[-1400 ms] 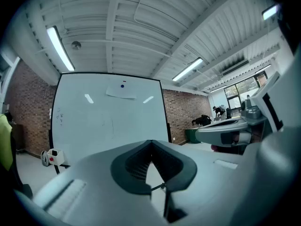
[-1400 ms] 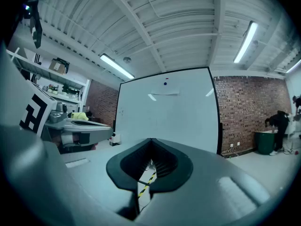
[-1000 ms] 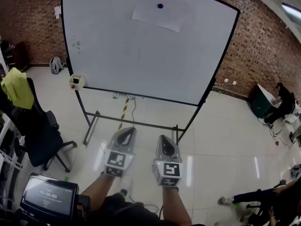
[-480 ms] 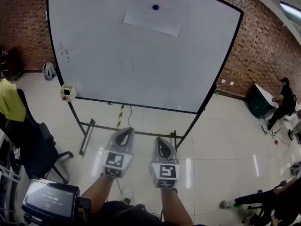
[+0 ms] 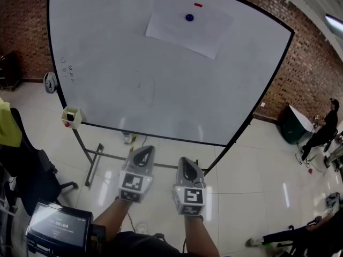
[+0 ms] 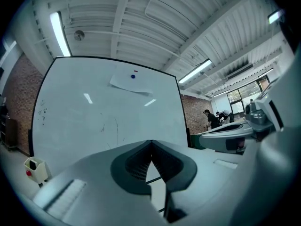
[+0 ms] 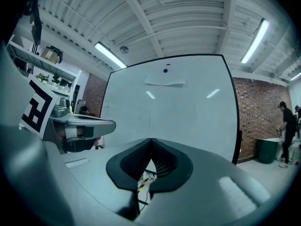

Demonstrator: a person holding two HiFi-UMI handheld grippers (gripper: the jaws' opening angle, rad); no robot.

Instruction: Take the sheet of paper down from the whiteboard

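A white sheet of paper (image 5: pixel 188 24) hangs high on the whiteboard (image 5: pixel 134 74), pinned by a blue round magnet (image 5: pixel 189 17); a small red magnet (image 5: pixel 198 5) sits just above it. The same sheet (image 6: pixel 130 82) (image 7: pixel 164 81) shows in both gripper views, far ahead and above. My left gripper (image 5: pixel 143 153) and right gripper (image 5: pixel 187 165) are held side by side, level, well short of the board and below its lower edge. Both are shut with nothing between the jaws.
The whiteboard stands on a wheeled metal frame (image 5: pixel 92 159). A small marker cup (image 5: pixel 71 116) hangs at its lower left corner. A black office chair (image 5: pixel 29 170) and a screen (image 5: pixel 56 226) are at the left. People (image 5: pixel 321 133) sit by the brick wall at the right.
The whiteboard has grown larger and closer in the head view as I walked toward it. Both grippers kept their side-by-side pose and stayed shut.
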